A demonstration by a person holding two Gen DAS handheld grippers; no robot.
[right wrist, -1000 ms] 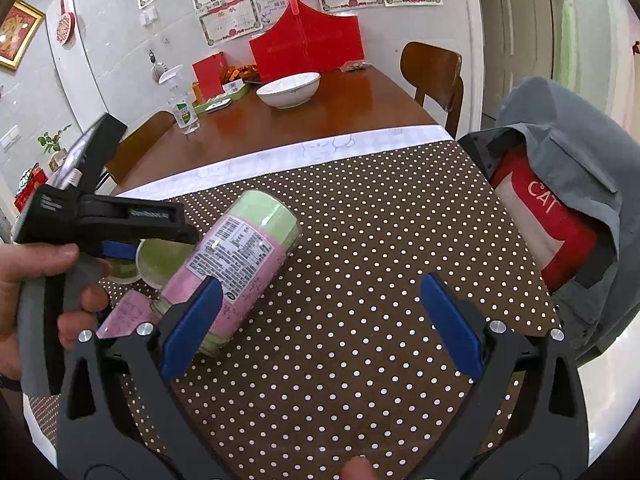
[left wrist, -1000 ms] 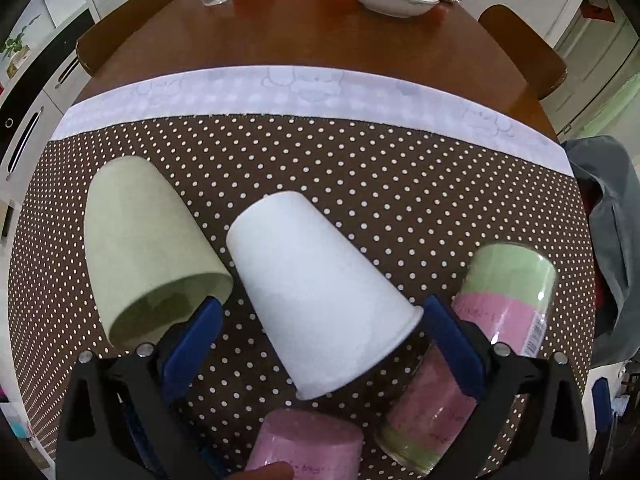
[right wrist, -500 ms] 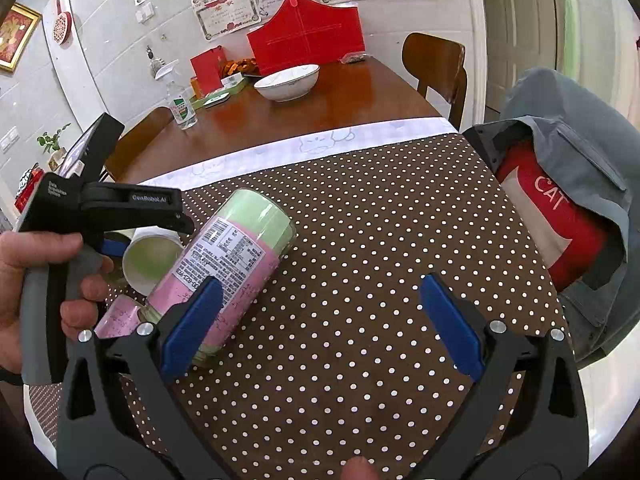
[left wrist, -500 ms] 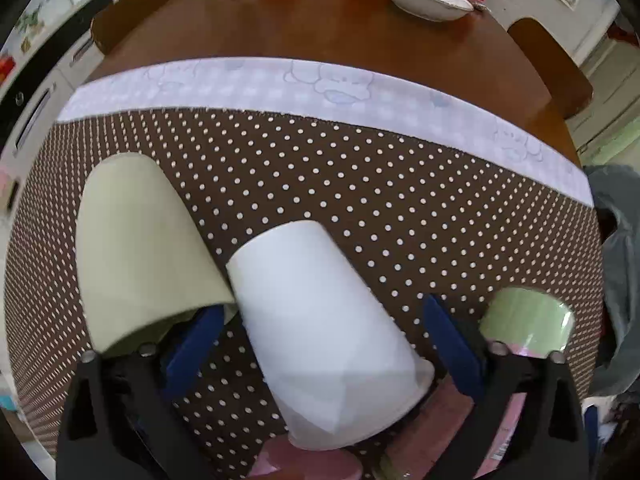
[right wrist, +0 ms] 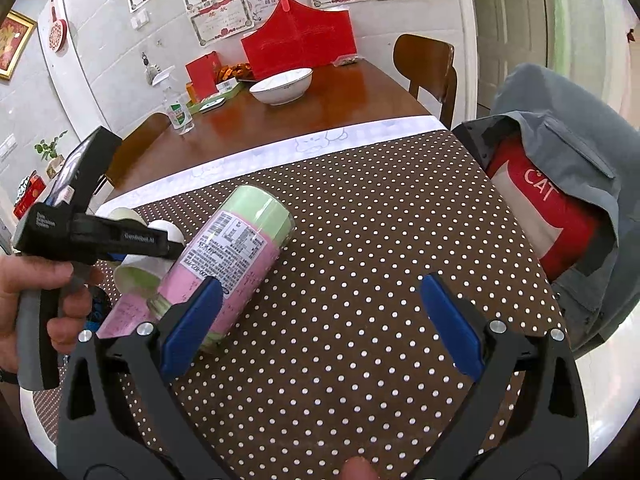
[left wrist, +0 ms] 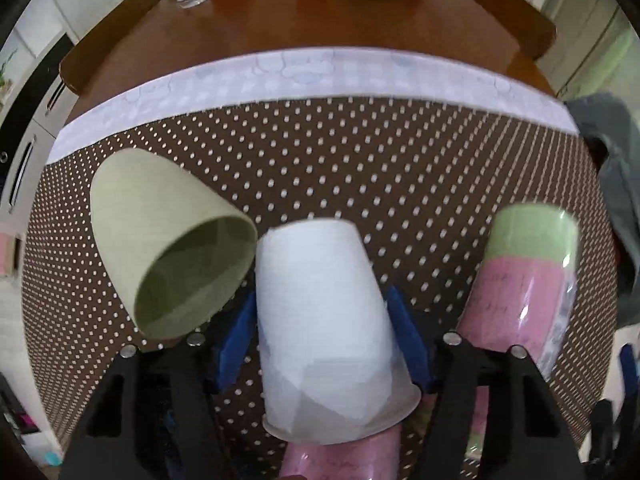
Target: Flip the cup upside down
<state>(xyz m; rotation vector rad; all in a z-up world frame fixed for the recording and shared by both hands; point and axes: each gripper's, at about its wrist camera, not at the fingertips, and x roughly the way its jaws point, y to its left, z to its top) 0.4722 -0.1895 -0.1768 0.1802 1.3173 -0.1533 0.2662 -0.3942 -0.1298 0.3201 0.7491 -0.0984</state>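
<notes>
A white paper cup (left wrist: 324, 320) lies on its side between my left gripper's blue pads, base pointing away and rim towards the camera. My left gripper (left wrist: 324, 340) is shut on the white cup, its pads pressed to both sides. A green cup (left wrist: 168, 240) lies on its side just to the left, its mouth towards me. In the right wrist view the left gripper (right wrist: 96, 236) shows at the left, held by a hand, with the white cup (right wrist: 140, 272) under it. My right gripper (right wrist: 320, 320) is open and empty above the dotted cloth (right wrist: 360, 260).
A sleeve of pink and green cups (left wrist: 528, 280) lies on the cloth at the right, also in the right wrist view (right wrist: 232, 264). Another pink stack (left wrist: 340, 456) lies under the white cup's rim. A white bowl (right wrist: 282, 86) and a bottle (right wrist: 178, 110) stand on the far table. A grey jacket (right wrist: 568, 200) hangs at the right.
My left gripper has closed from wide open onto the white cup, and the cup has turned straighter between the pads. The right gripper has barely moved.
</notes>
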